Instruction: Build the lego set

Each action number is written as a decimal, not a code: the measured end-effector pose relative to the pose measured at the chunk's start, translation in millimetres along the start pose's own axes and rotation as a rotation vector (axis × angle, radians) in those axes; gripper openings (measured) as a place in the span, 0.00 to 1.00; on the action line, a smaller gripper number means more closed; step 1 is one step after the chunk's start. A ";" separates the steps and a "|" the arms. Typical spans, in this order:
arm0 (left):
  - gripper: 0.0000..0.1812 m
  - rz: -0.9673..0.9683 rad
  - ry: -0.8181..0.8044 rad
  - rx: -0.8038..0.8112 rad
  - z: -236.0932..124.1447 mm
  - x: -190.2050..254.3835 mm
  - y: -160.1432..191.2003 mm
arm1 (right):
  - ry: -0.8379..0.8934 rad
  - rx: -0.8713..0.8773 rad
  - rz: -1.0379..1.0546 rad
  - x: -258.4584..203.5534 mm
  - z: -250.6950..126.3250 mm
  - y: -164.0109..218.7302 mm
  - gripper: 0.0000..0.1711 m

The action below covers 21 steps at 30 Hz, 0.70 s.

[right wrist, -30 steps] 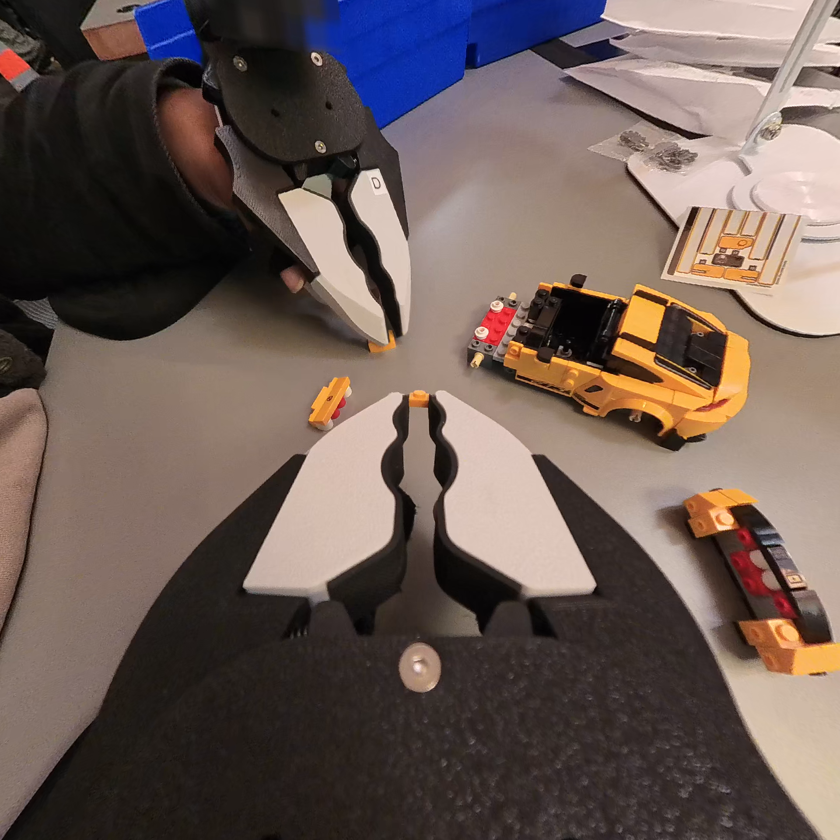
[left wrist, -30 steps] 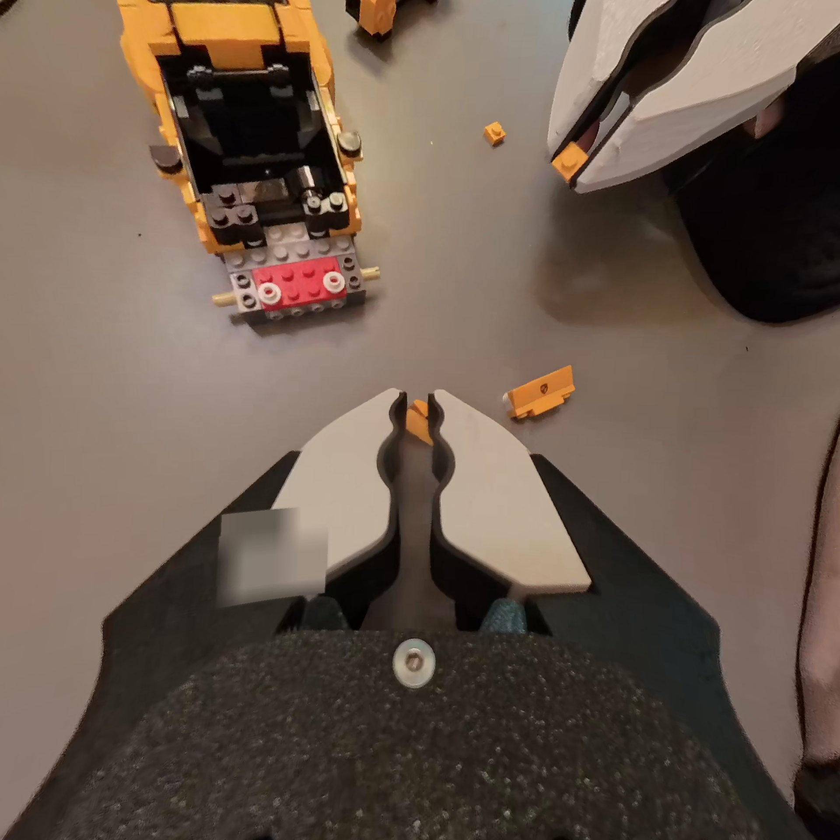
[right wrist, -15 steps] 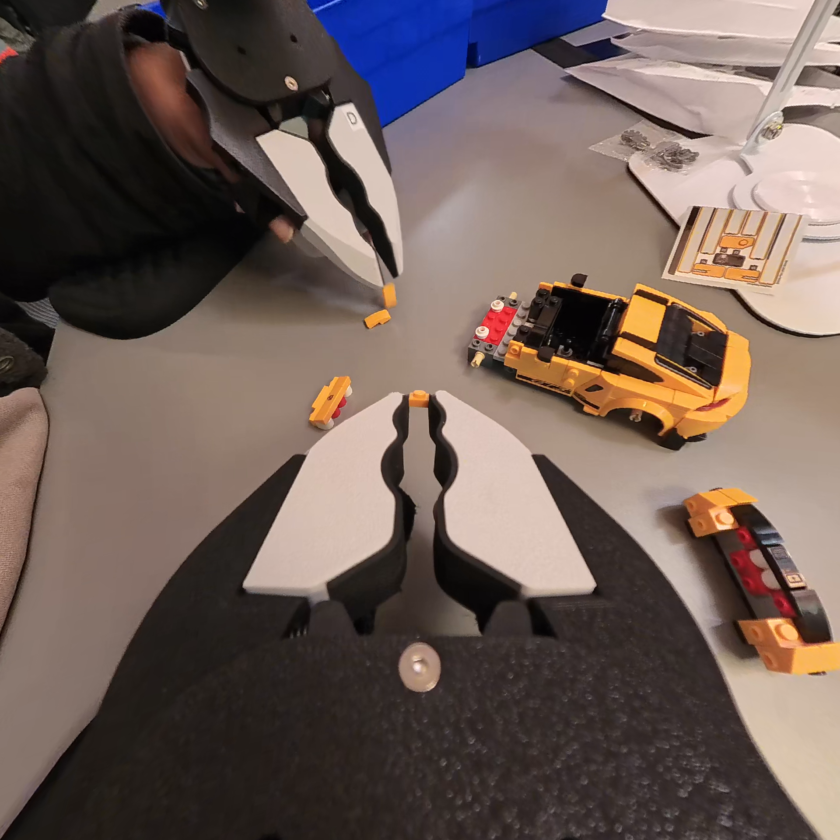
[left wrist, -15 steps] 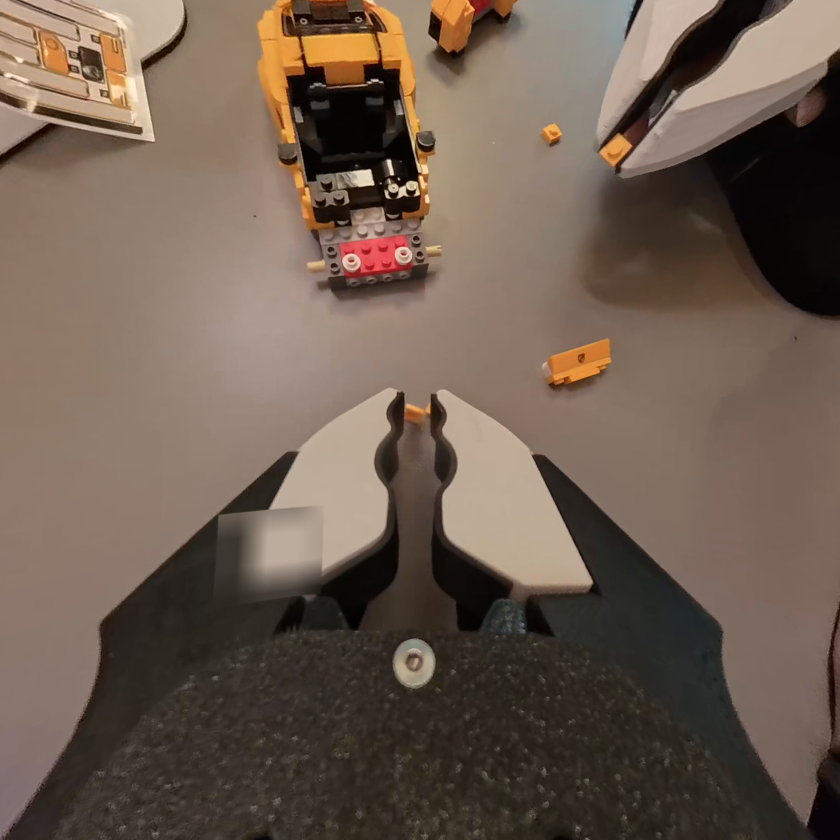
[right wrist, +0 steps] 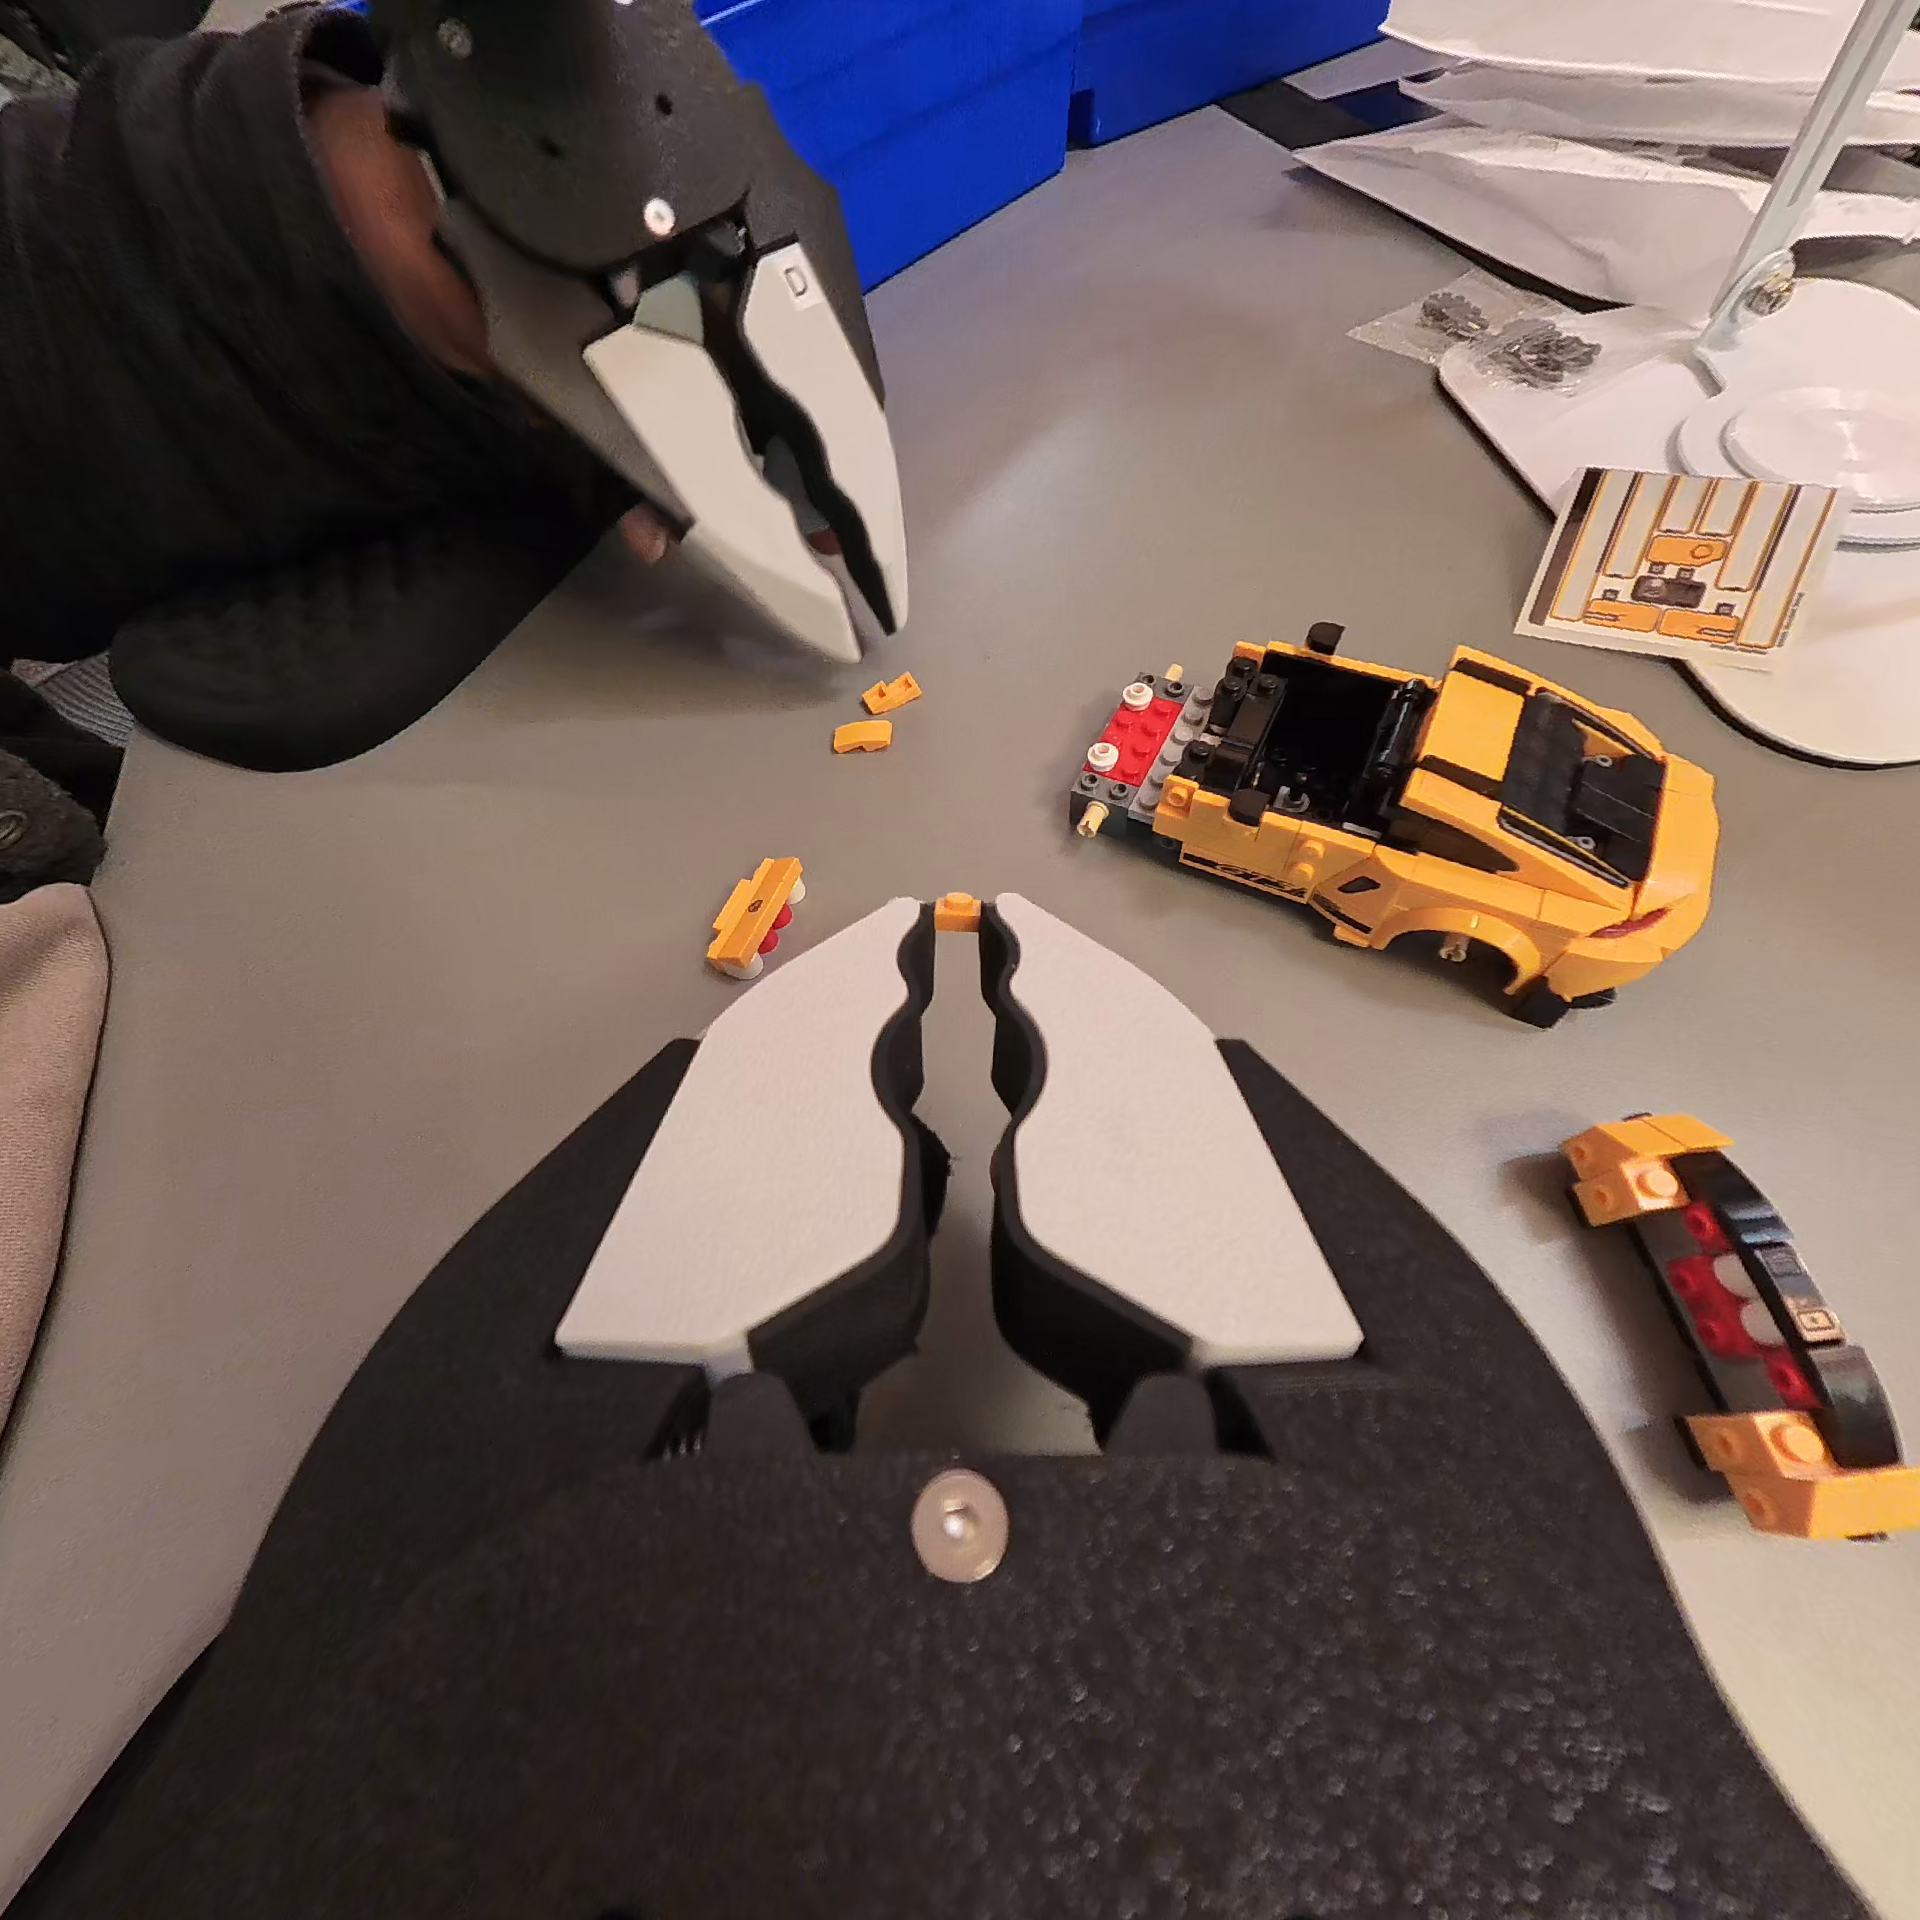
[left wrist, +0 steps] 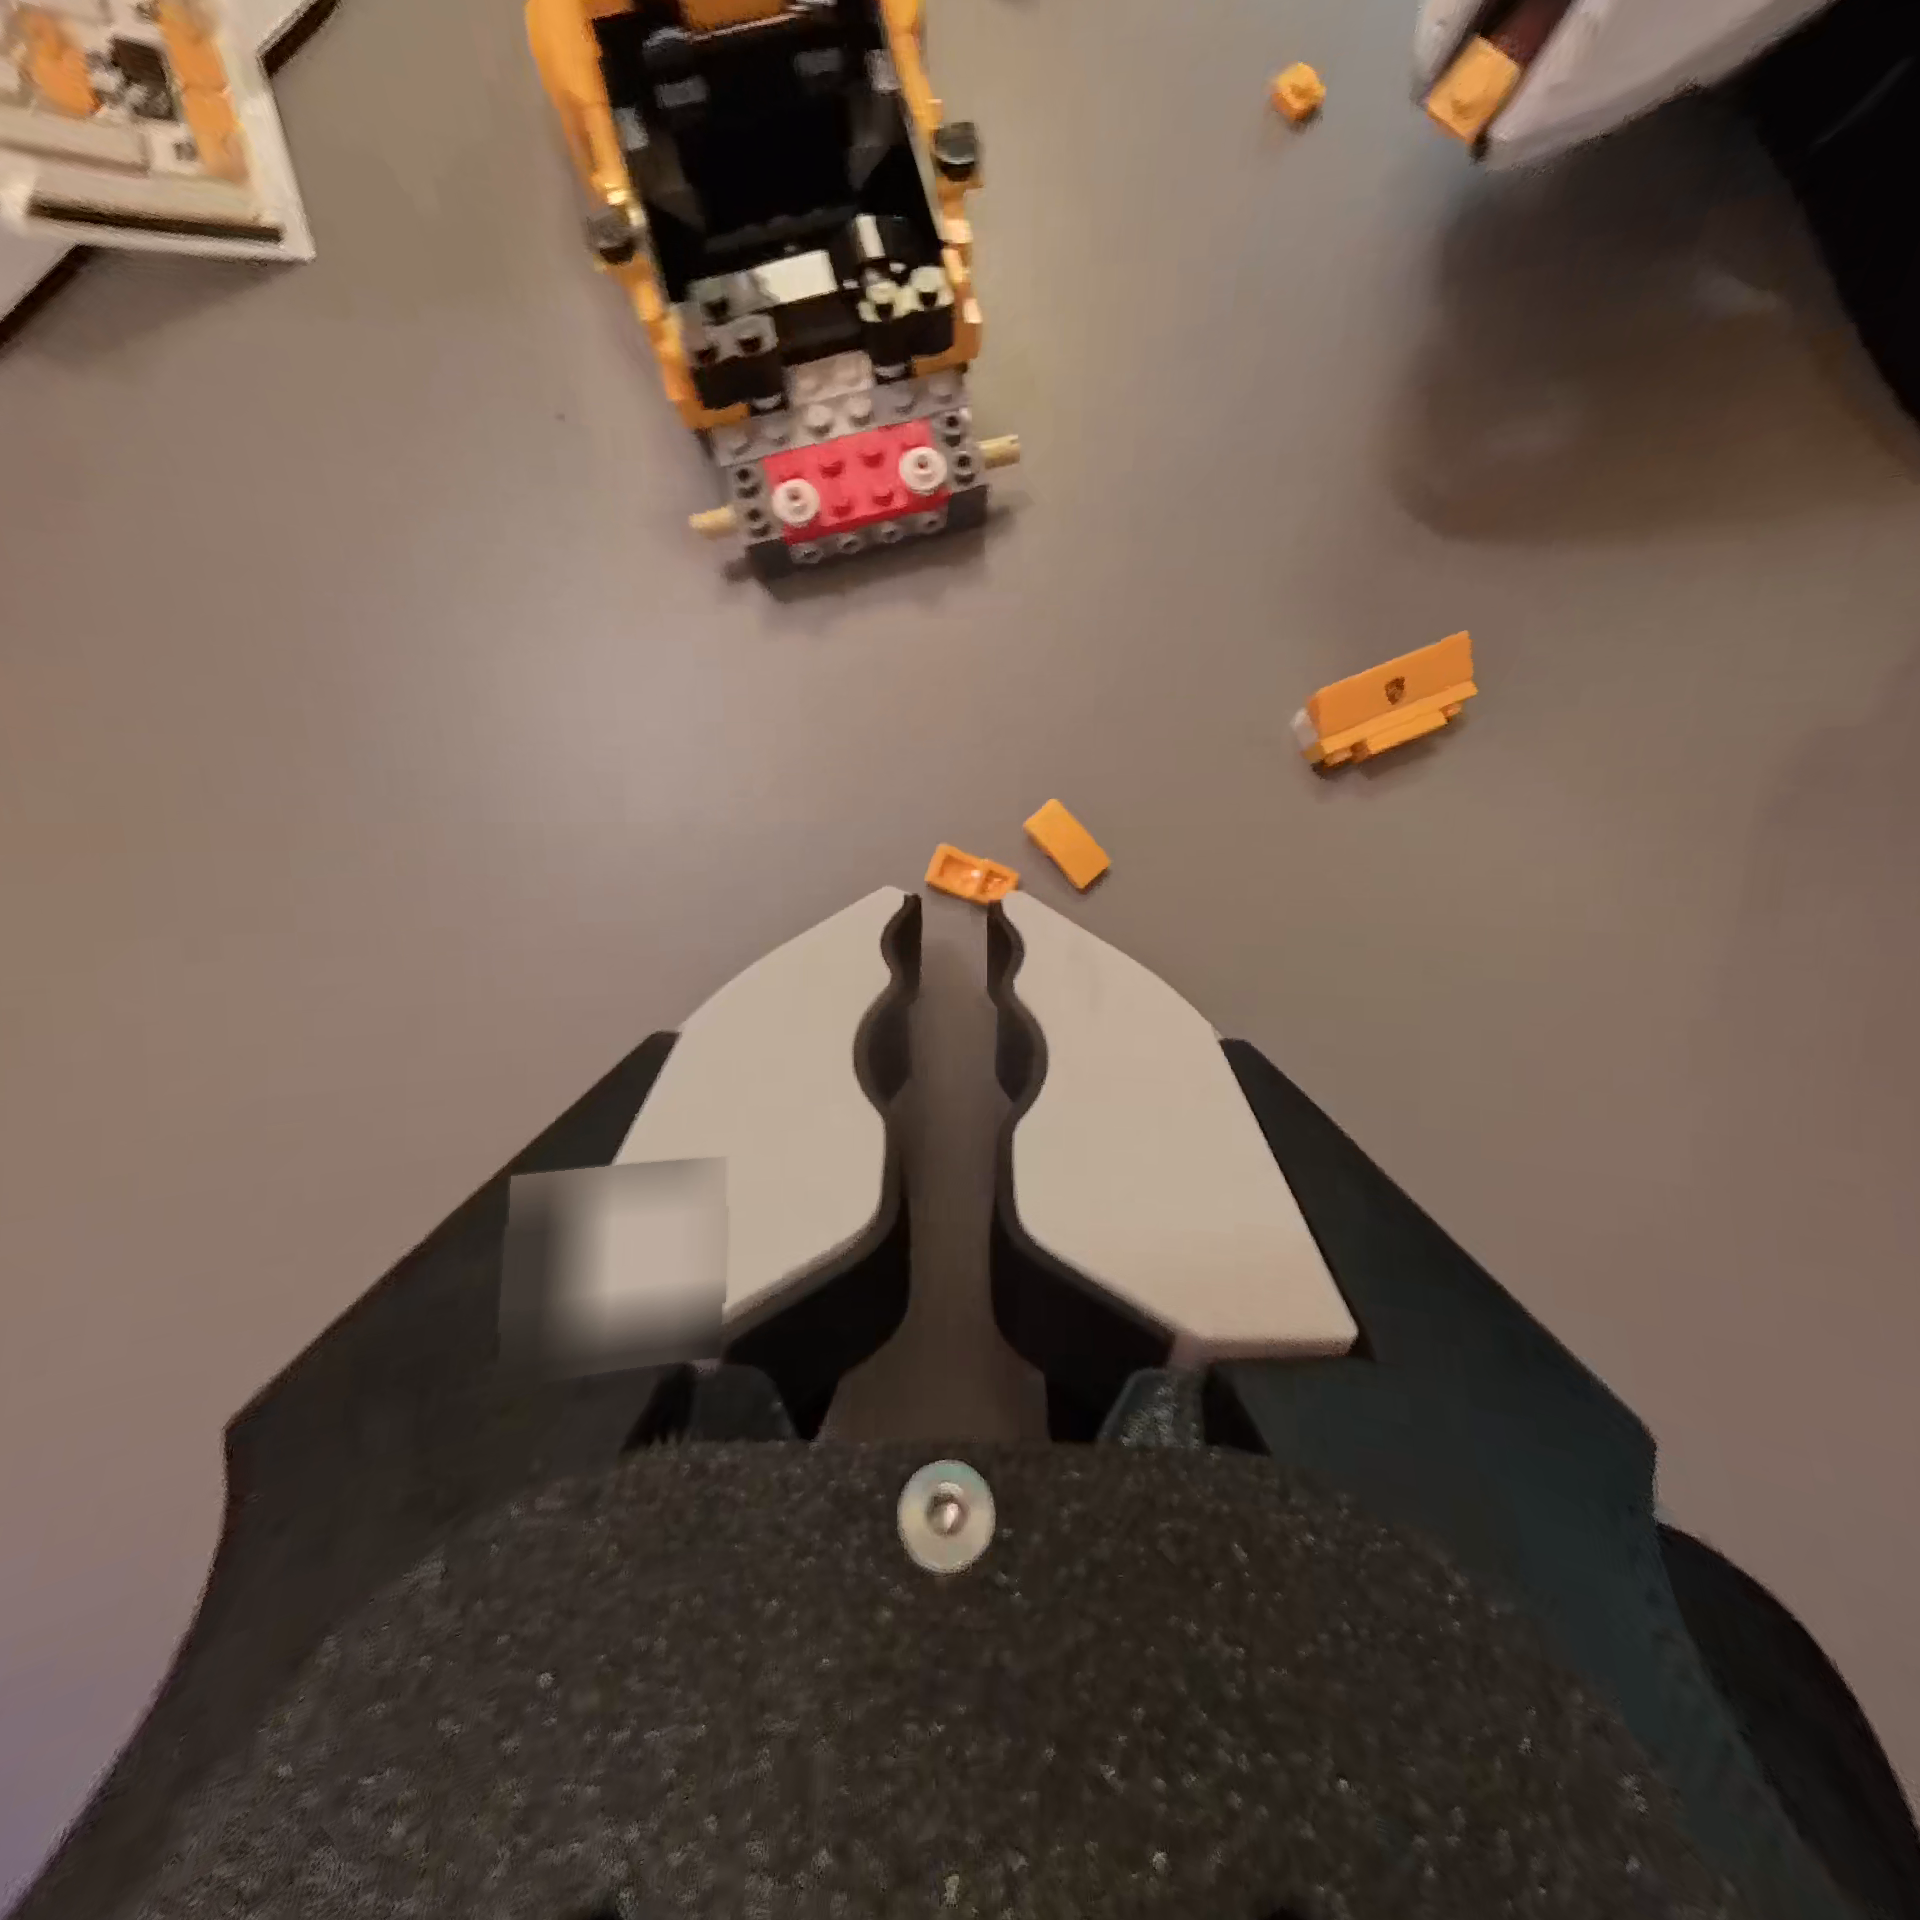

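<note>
**Right gripper pinches a small orange stud piece; left gripper hangs empty above two loose orange bits**

The right gripper (right wrist: 957, 912) has its jaws drawn in on a tiny orange plate (right wrist: 957, 914), pinched at the very fingertips above the grey tabletop (right wrist: 1039, 499). The left gripper (left wrist: 953, 906) holds nothing: its jaws stand slightly apart, with a narrow gap between the tips. In the right wrist view it is tilted down at the far left, its tips just over the tabletop.

Just beyond the left gripper's tips lie two small orange pieces: an upturned orange piece (left wrist: 970, 871) showing its hollow underside, and a smooth orange tile (left wrist: 1067, 844) just to its right. They lie close together, apart from the gripper.

The partly built yellow car (right wrist: 1392, 821) stands on the tabletop to the right of these pieces, its cabin open and black inside, its red and grey nose plate (left wrist: 857, 486) bare. A small orange sub-assembly (right wrist: 756, 916) lies near the right gripper's left fingertip. A black, red and orange bumper section (right wrist: 1745, 1330) rests at the near right. A sticker sheet (right wrist: 1678, 561) lies at the far right, with blue bins (right wrist: 935, 114) along the far edge.
</note>
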State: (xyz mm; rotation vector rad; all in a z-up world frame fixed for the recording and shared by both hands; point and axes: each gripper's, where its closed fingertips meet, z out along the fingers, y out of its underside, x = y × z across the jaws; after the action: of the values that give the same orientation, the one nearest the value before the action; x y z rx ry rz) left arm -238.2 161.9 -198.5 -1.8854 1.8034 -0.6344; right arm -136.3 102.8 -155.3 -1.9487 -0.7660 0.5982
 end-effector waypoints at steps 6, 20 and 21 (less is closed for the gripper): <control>0.08 0.101 -0.001 -0.063 11.2 7.9 1.7 | -0.001 0.000 -0.004 -0.6 -0.2 -0.1 0.05; 0.10 -0.393 0.654 0.278 -22.6 49.7 -42.2 | -0.009 -0.003 -0.007 -1.8 0.1 0.5 0.05; 0.13 -0.400 0.641 0.242 -15.2 49.5 -36.0 | -0.010 -0.005 -0.008 -2.0 0.2 0.7 0.05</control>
State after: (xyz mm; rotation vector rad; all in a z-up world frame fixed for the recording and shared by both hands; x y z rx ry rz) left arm -217.2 113.8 -163.6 -2.0214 1.5740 -1.6749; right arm -137.7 101.2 -155.8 -1.9475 -0.7811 0.6024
